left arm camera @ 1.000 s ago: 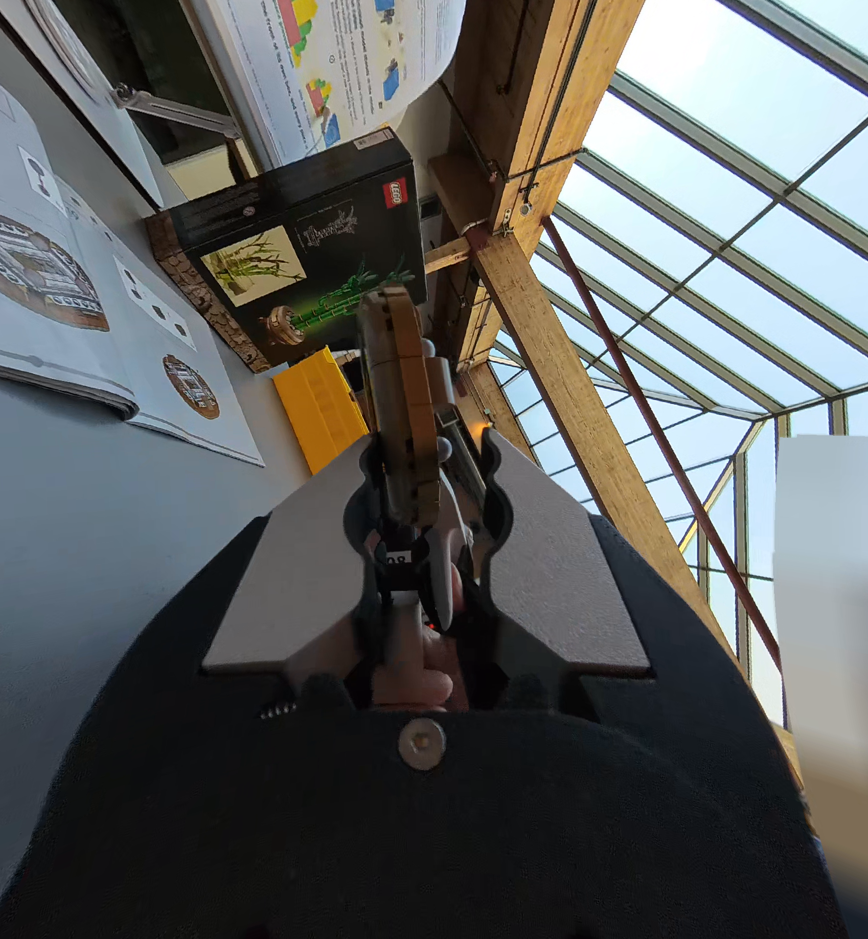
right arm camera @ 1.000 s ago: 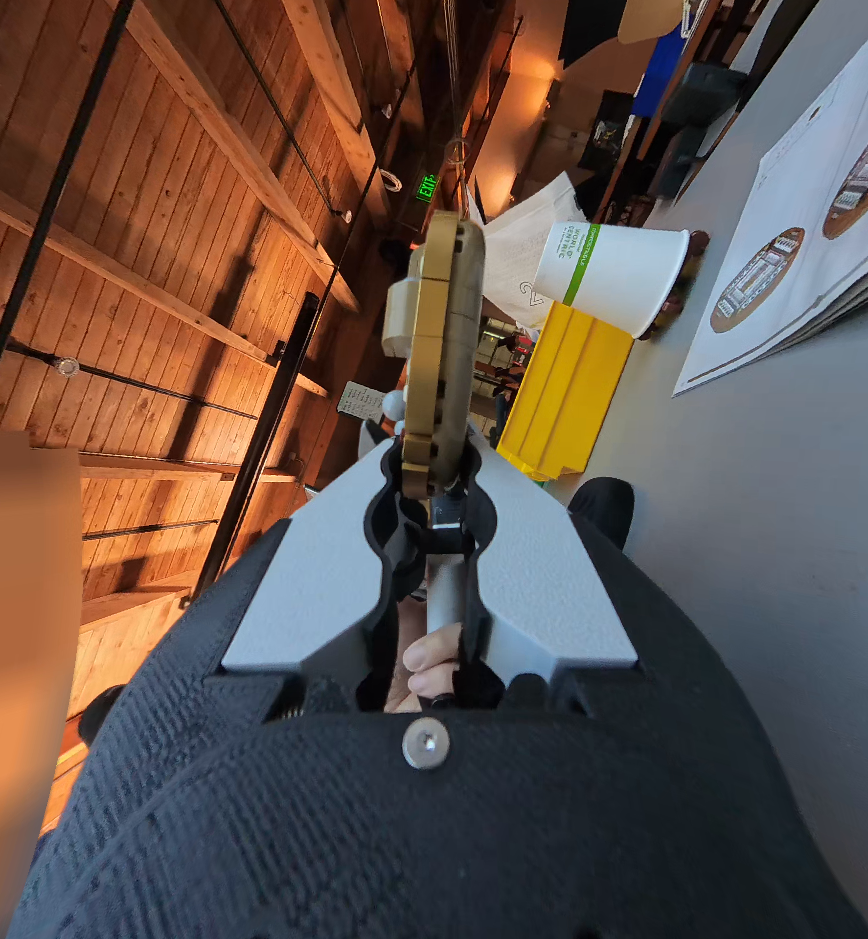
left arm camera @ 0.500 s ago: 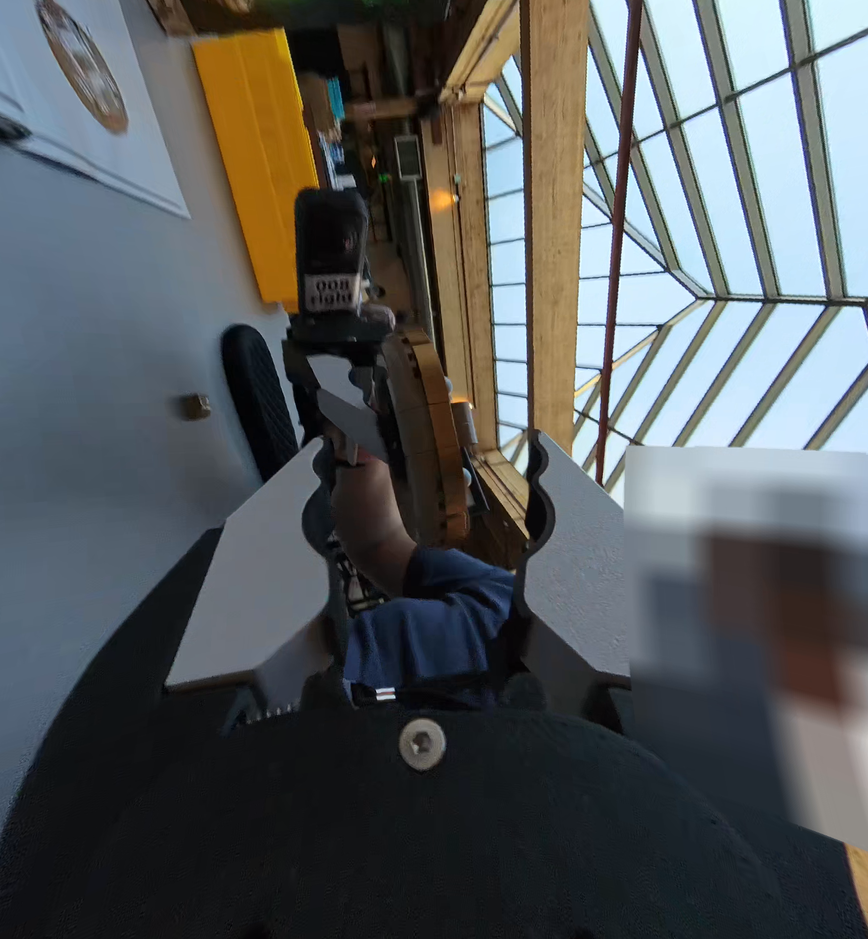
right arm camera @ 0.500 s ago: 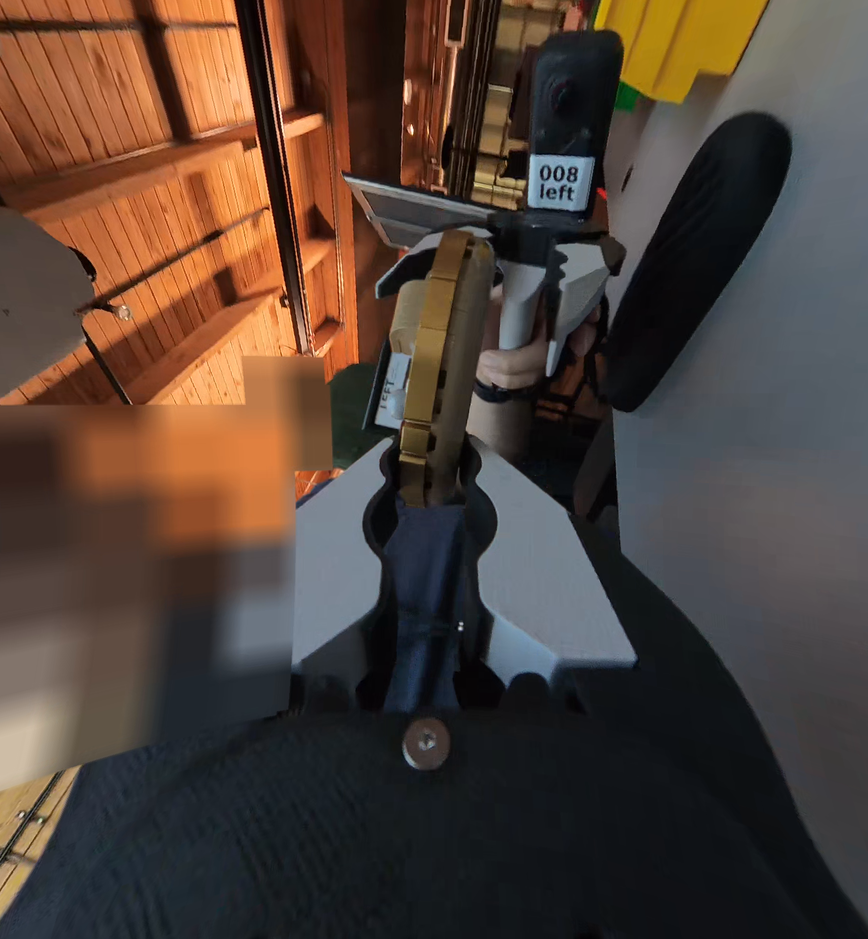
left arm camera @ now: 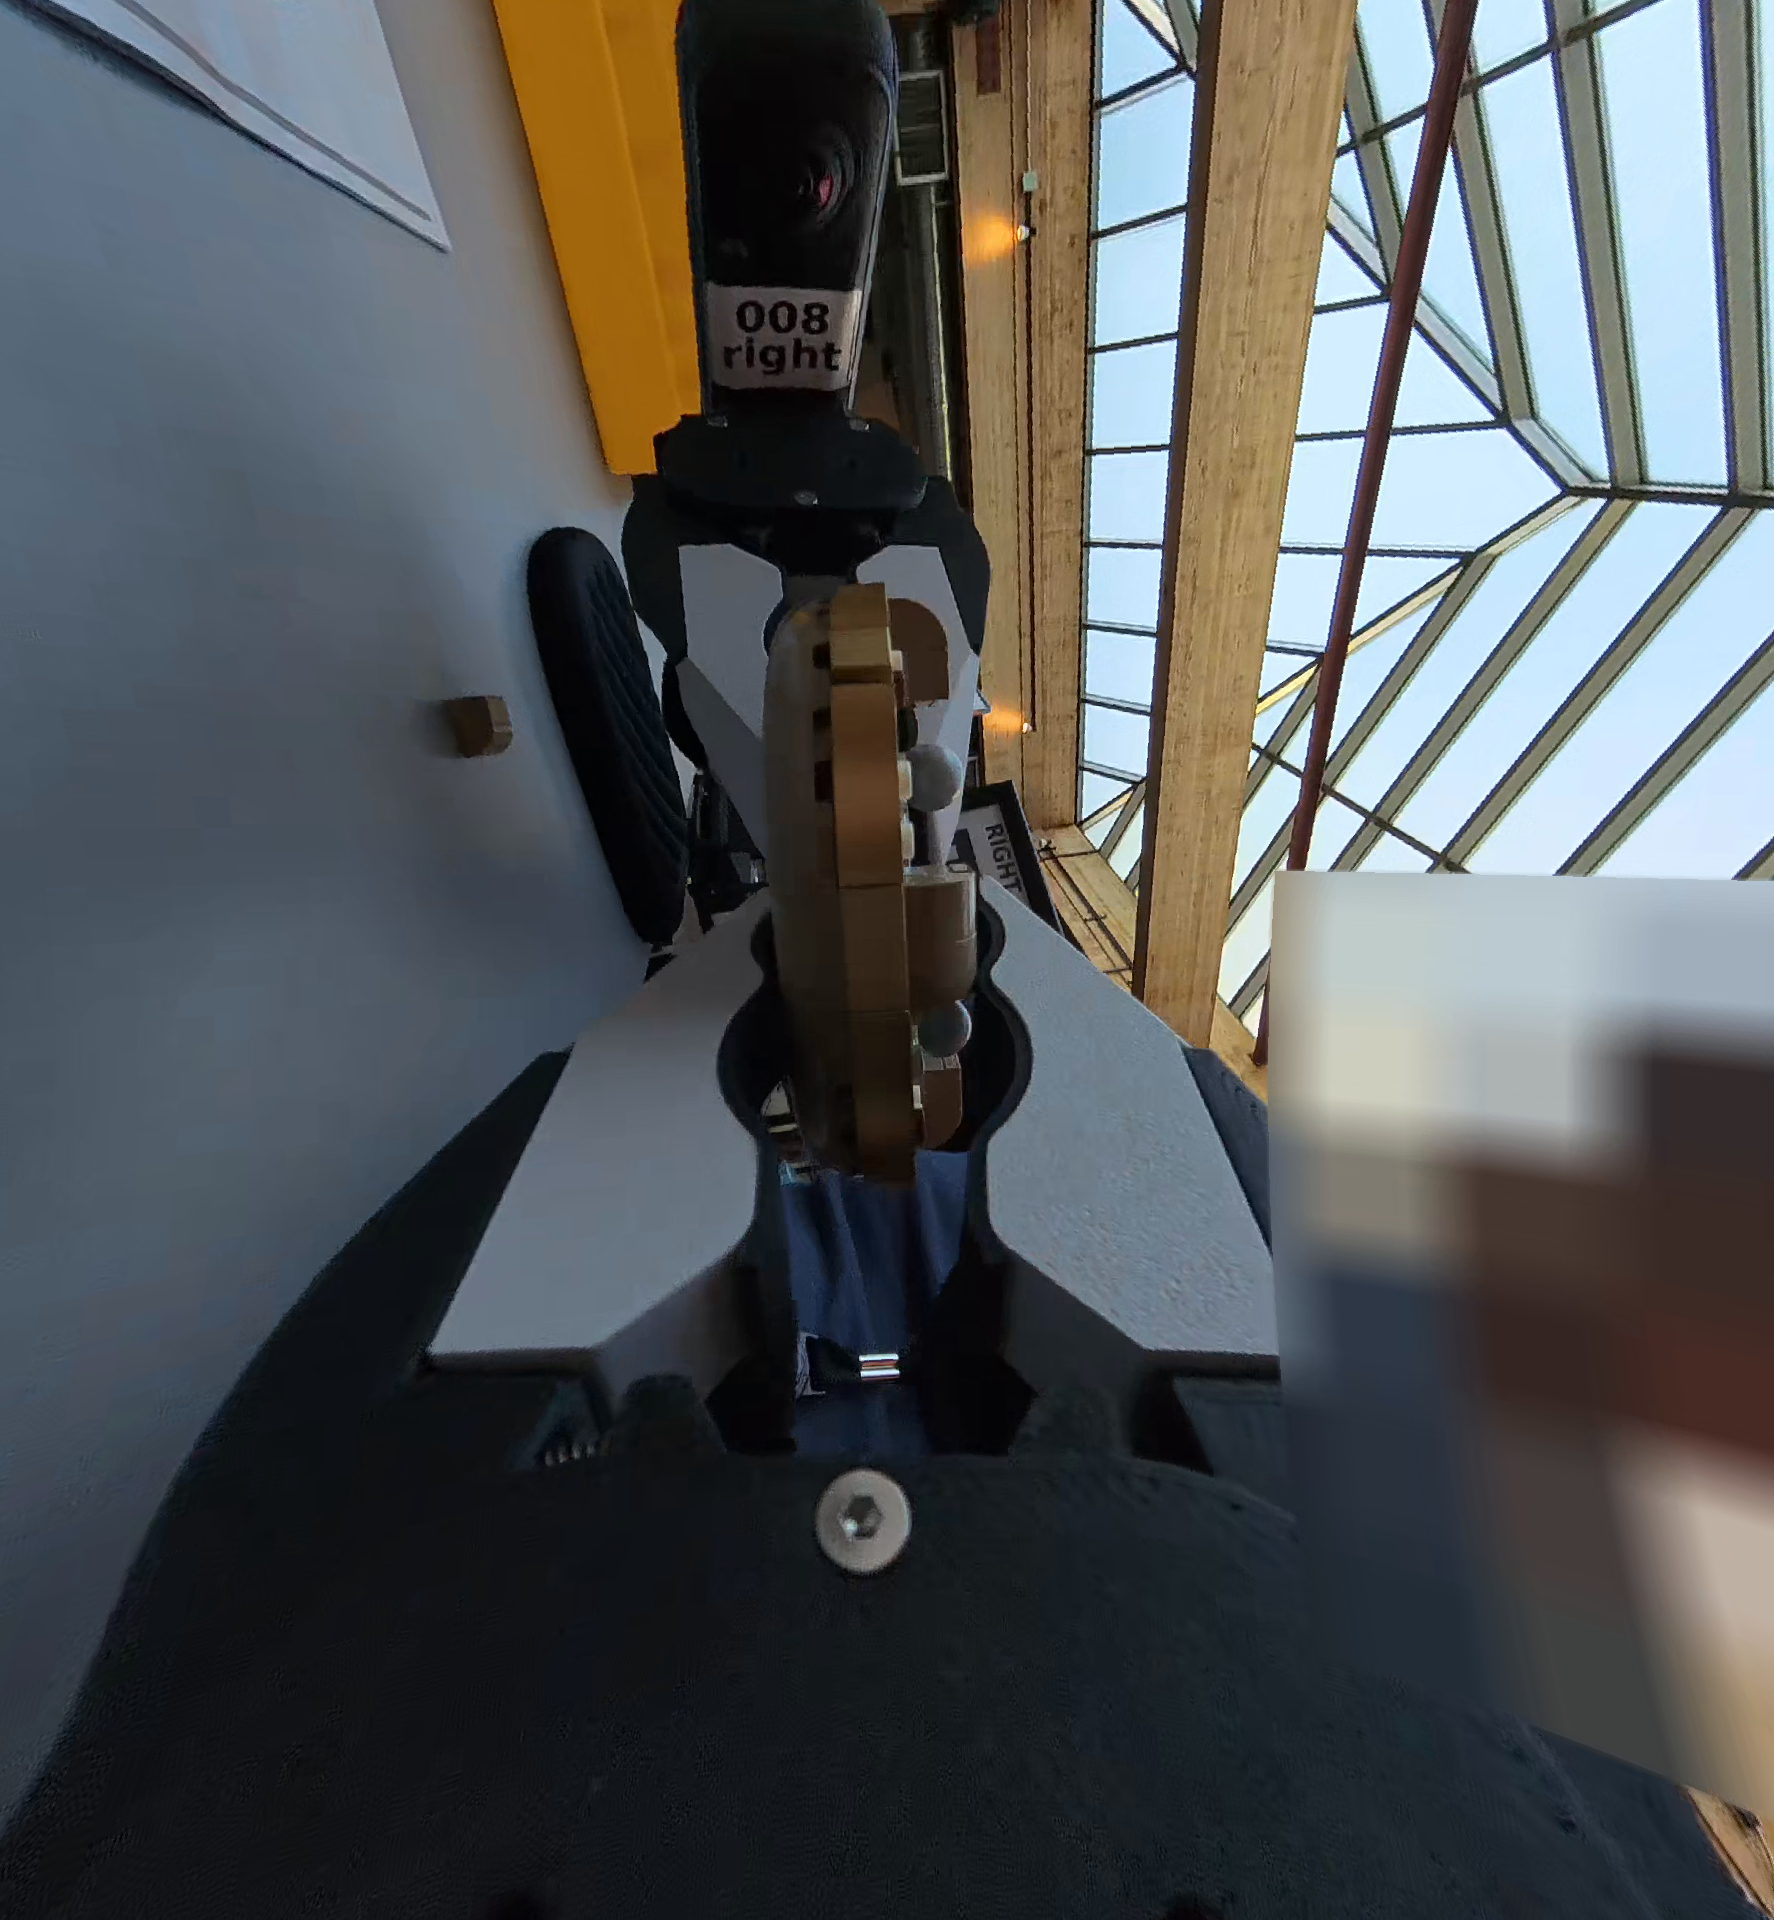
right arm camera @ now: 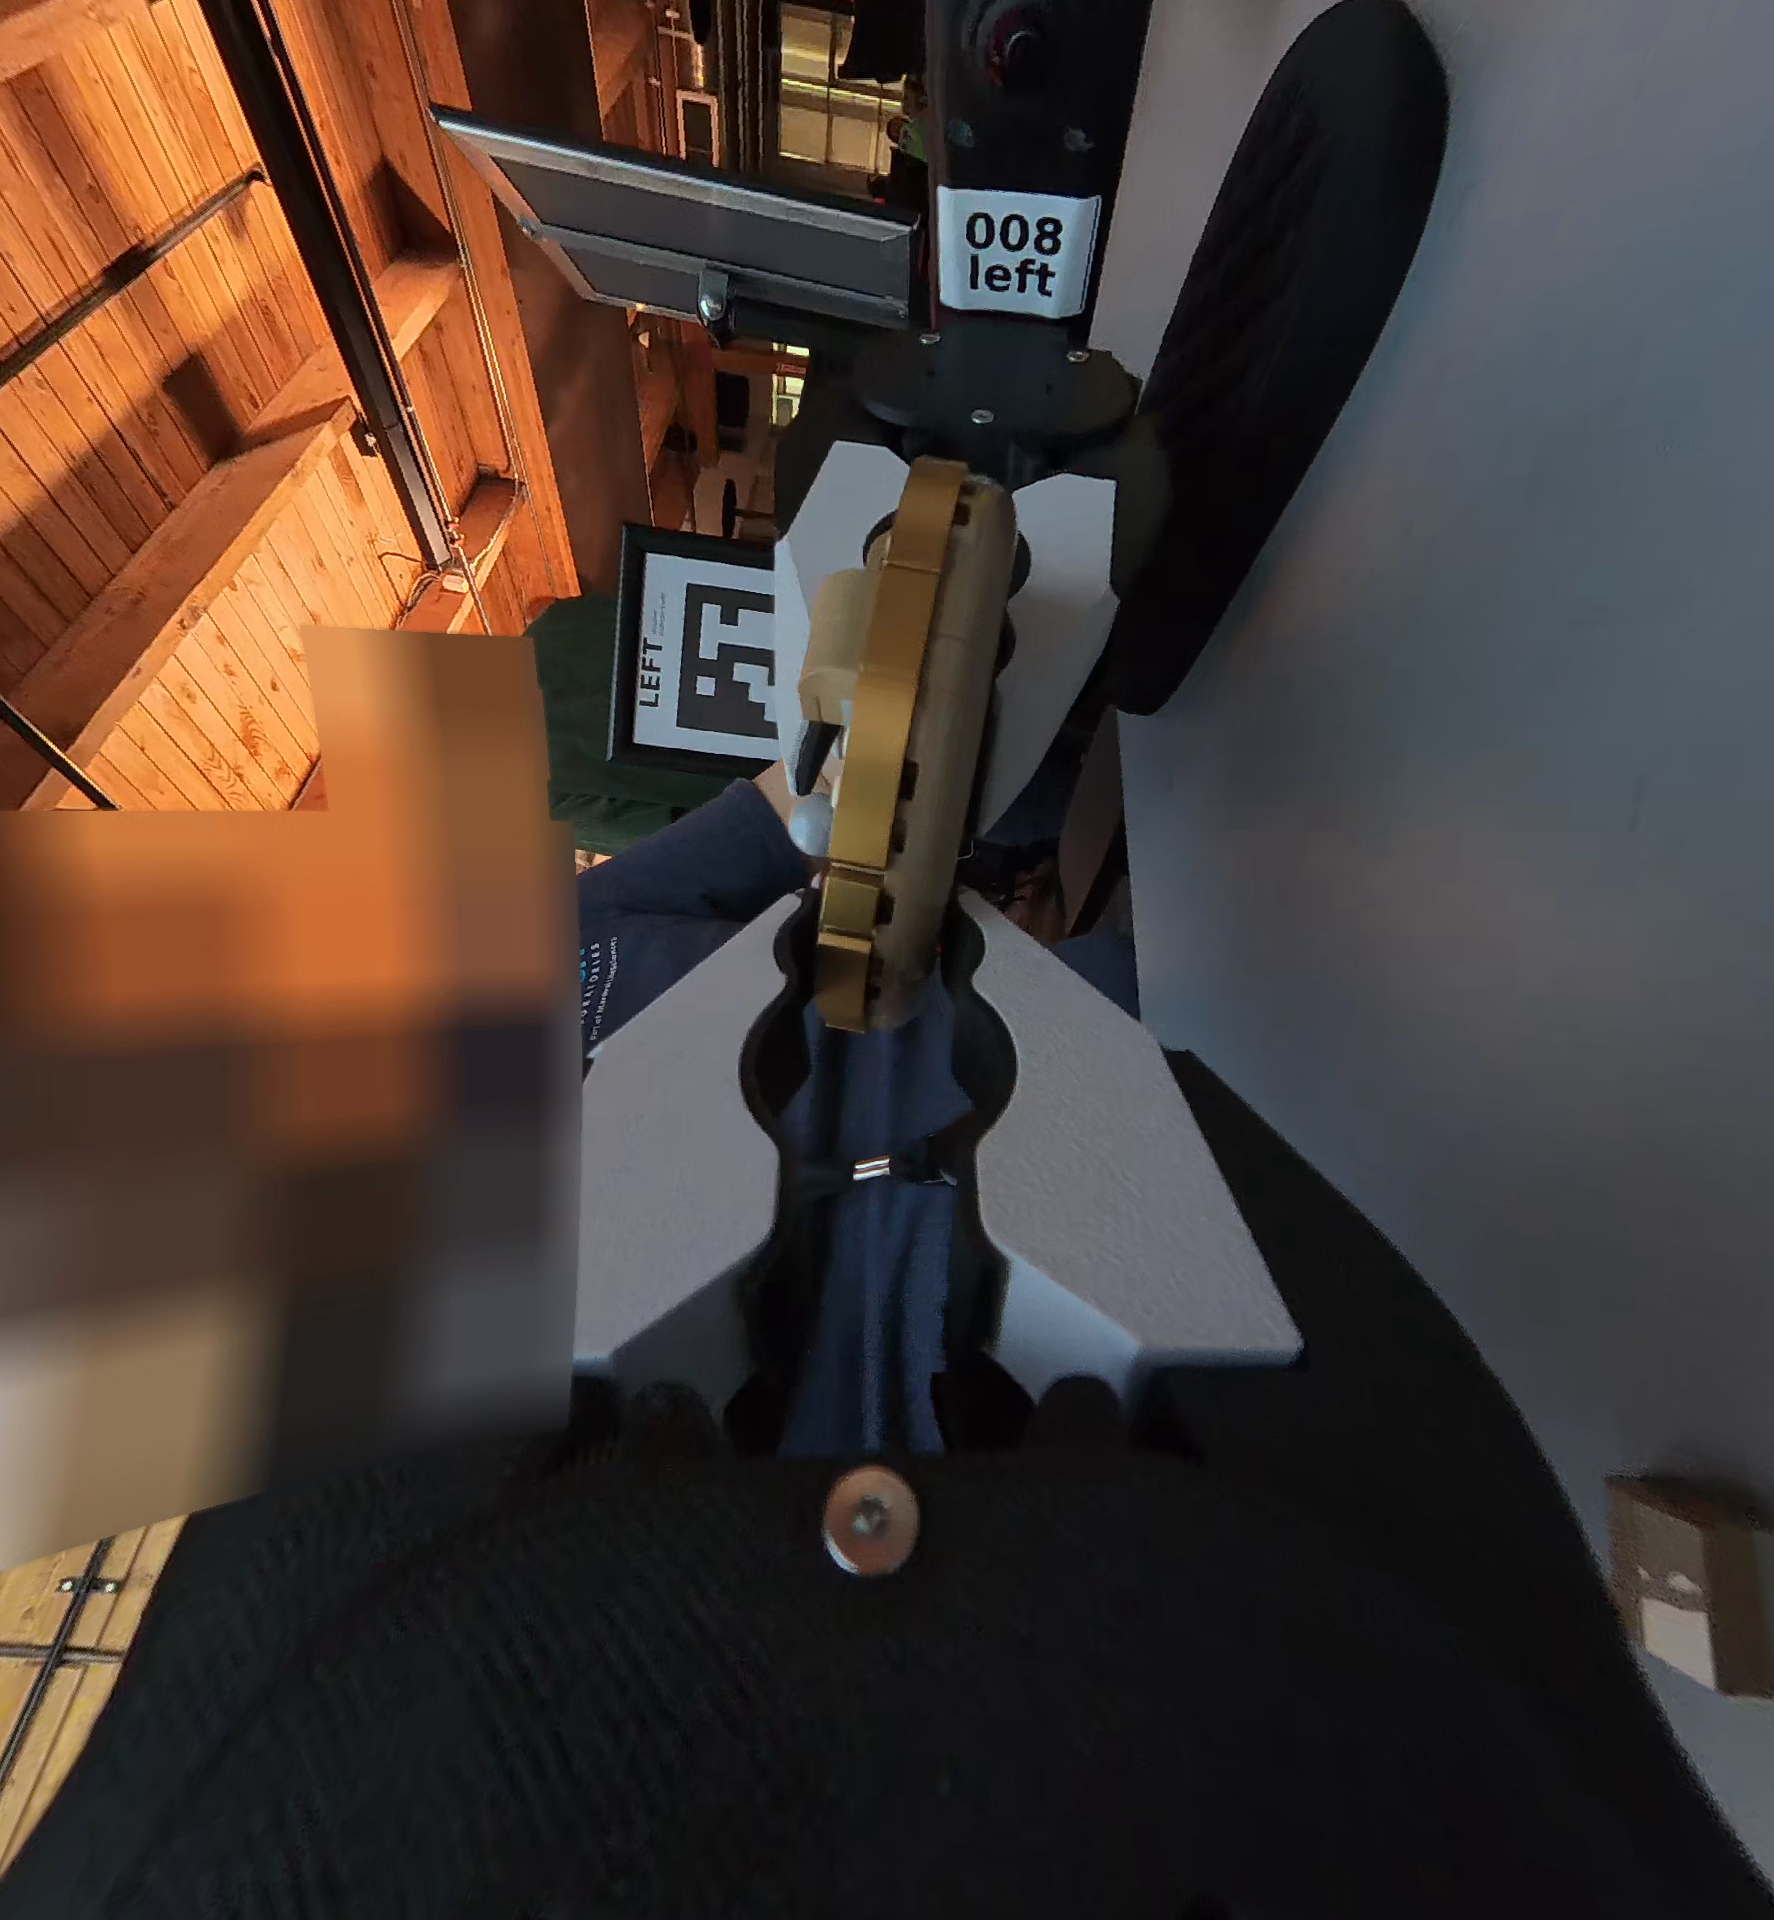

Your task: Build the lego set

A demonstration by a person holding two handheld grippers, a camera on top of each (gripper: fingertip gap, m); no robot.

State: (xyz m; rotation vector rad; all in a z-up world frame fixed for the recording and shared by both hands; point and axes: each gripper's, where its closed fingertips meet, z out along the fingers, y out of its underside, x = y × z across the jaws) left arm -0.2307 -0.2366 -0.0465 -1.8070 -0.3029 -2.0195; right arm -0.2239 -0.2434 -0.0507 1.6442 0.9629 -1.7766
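A round tan and brown lego assembly (left arm camera: 862, 831) is held edge-on in the air between my two grippers, which face each other. My left gripper (left arm camera: 867, 925) is shut on its near rim. My right gripper (left arm camera: 831, 592), farther off in that view, grips the opposite rim. In the right wrist view my right gripper (right arm camera: 878, 935) is shut on the assembly (right arm camera: 893, 748), and the left gripper (right arm camera: 950, 499) holds the far rim. Grey ball pieces stick out of one face. The grey table (left arm camera: 187, 727) lies to one side.
A small loose brown brick (left arm camera: 478, 724) lies on the table and shows blurred in the right wrist view (right arm camera: 1693, 1590). A yellow bin (left arm camera: 592, 208) and the open instruction booklet (left arm camera: 291, 114) are at the far end. A person's blue sleeve (right arm camera: 675, 862) is behind the assembly.
One second ago both grippers held the assembly. Half a second ago the left gripper was open and off it. Now it is shut on the rim again, facing the right gripper head-on.
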